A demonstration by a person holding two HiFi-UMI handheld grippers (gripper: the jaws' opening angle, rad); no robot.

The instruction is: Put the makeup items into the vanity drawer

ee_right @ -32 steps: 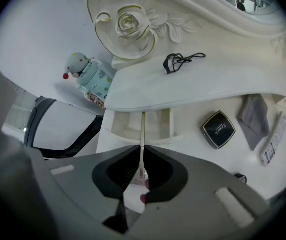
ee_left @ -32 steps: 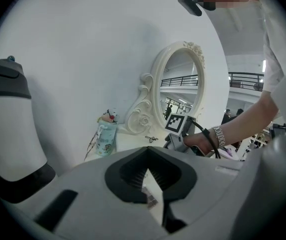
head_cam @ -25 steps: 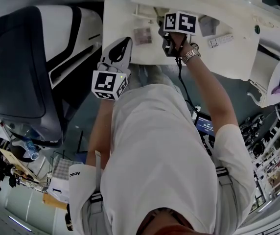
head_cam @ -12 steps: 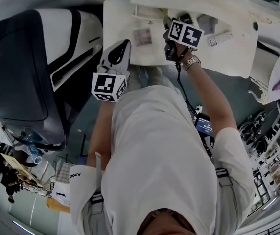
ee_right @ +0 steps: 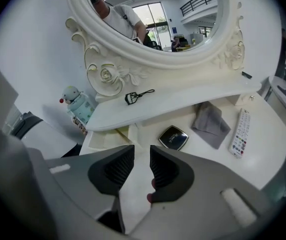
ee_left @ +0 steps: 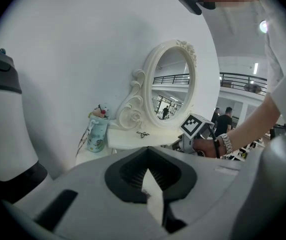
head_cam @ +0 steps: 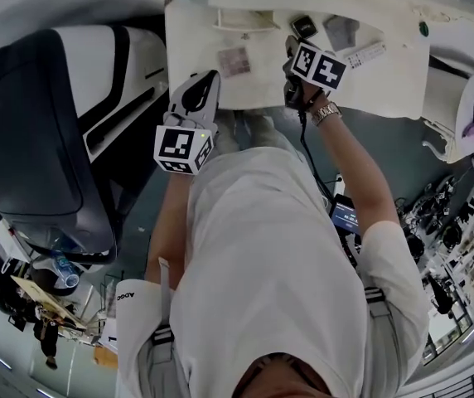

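White is the desk (head_cam: 191, 40), the widest thing here, and it carries everything else. At its back stands an oval mirror (ee_right: 153, 19) in a carved white frame, and below the mirror runs a narrow shelf (ee_right: 193, 100).

At the left part of the desk, under the shelf, one drawer (ee_right: 95, 140) is pulled out. Its inside shows a pale yellowish bottom, and I cannot make out any item in it. The makeup items are all outside the drawer.

A grey cloth (ee_right: 210, 125) lies crumpled on the desk to the right, and a white remote control (ee_right: 240, 133) lies just beside it, further right. At the far left end a pale green cup (ee_right: 79, 109) stands upright with a small toy figure on top.

A dark compact (ee_right: 173, 137) lies flat and closed between the drawer and the cloth, touching neither. A black eyelash curler (ee_right: 138, 97) lies on the shelf, above the drawer.

The right gripper (ee_right: 142, 156) is over the front part of the desk and points toward the compact. Its jaws are released, with a narrow gap and only the desk surface seen through it.

The left gripper (ee_left: 146, 151) is at the front edge, left of the other one. Its jaws are clenched tip to tip and grasp nothing.
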